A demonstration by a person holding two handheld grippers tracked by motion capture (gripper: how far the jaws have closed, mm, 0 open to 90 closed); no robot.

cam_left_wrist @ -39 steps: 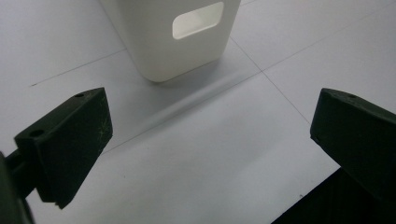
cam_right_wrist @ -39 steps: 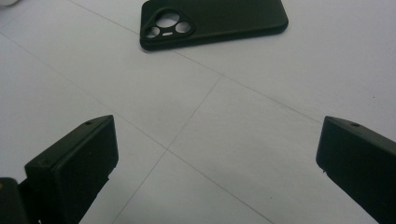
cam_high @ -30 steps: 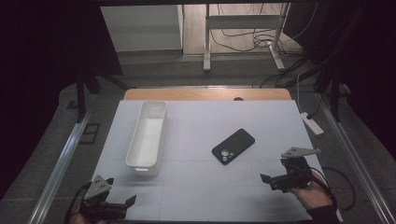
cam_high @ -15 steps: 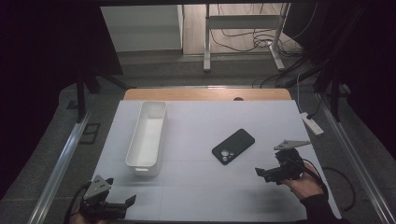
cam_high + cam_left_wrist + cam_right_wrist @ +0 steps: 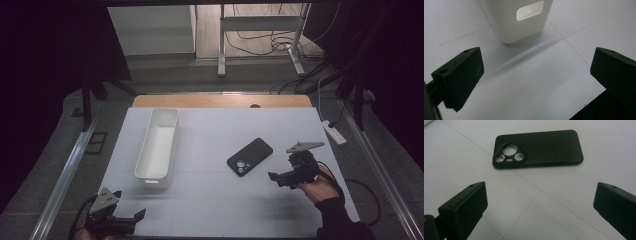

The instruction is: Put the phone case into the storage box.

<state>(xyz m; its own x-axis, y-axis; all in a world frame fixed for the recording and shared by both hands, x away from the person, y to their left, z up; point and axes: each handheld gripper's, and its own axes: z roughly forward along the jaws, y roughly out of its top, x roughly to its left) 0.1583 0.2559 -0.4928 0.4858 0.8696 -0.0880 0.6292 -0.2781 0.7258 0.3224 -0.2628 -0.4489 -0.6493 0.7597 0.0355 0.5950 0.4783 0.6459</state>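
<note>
A black phone case (image 5: 250, 156) (image 5: 539, 148) lies back side up, camera cut-outs showing, on the white table top (image 5: 220, 130), right of centre. My right gripper (image 5: 281, 172) (image 5: 540, 207) hovers just right of it, pointing at it, open, with nothing between its fingers. A long white bin (image 5: 160, 142) stands left of centre; its near end, with a handle slot, is the bin (image 5: 524, 17) in the left gripper view. My left gripper (image 5: 131, 216) (image 5: 539, 75) sits at the front left corner, short of the bin, open and empty.
A white power strip (image 5: 332, 132) lies off the table's right edge with cables trailing back. A wooden strip (image 5: 220, 101) runs along the far edge. Metal rails flank the table on both sides. Bare white surface lies between the bin and the case.
My right gripper has moved forward and left, closing in on the phone case. The left gripper has stayed in place.
</note>
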